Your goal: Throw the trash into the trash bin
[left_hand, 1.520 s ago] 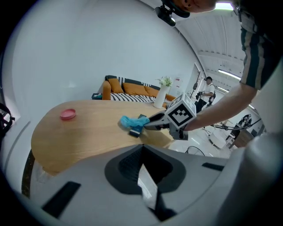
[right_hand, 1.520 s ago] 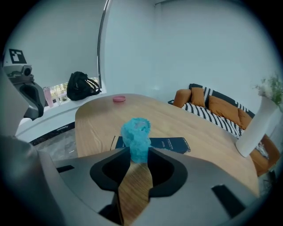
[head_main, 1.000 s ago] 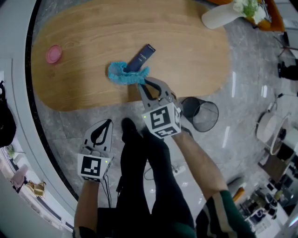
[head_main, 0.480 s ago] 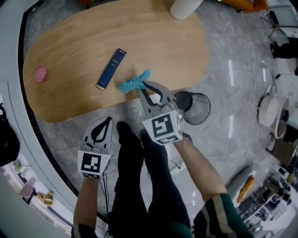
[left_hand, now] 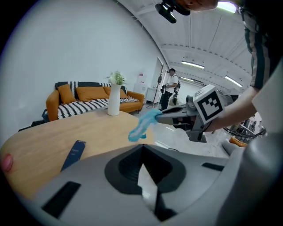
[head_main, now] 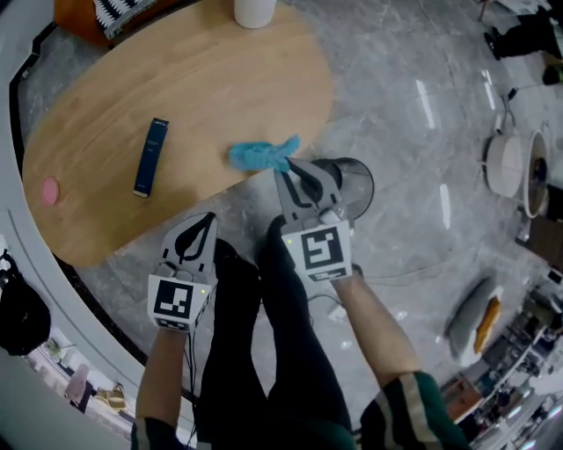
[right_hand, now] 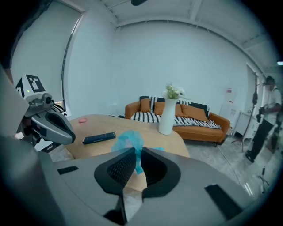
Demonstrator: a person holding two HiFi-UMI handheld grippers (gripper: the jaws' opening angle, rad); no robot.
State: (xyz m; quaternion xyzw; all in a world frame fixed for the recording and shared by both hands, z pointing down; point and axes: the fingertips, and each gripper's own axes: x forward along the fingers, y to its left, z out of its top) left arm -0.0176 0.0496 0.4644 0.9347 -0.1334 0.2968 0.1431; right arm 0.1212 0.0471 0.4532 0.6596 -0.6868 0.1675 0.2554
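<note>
A crumpled blue piece of trash (head_main: 259, 156) hangs pinched in my right gripper (head_main: 288, 165), above the near right edge of the wooden table (head_main: 193, 79). In the right gripper view the blue trash (right_hand: 129, 142) sticks out between the shut jaws. The black mesh trash bin (head_main: 361, 187) stands on the floor just right of that gripper, partly hidden behind it. My left gripper (head_main: 205, 221) is shut and holds nothing, low over the floor by the table's edge. The left gripper view shows the blue trash (left_hand: 143, 123) in the right gripper (left_hand: 177, 115).
On the table lie a dark blue box (head_main: 150, 156) and a pink disc (head_main: 49, 190); a white vase (head_main: 255, 10) stands at the far end. An orange striped sofa (right_hand: 185, 118) sits behind. A person (left_hand: 169, 88) stands far off. My legs are below.
My right gripper has carried the blue trash off the dark box, rightward to the table's edge beside the bin. The box stays on the table. My left gripper has shifted along with the body.
</note>
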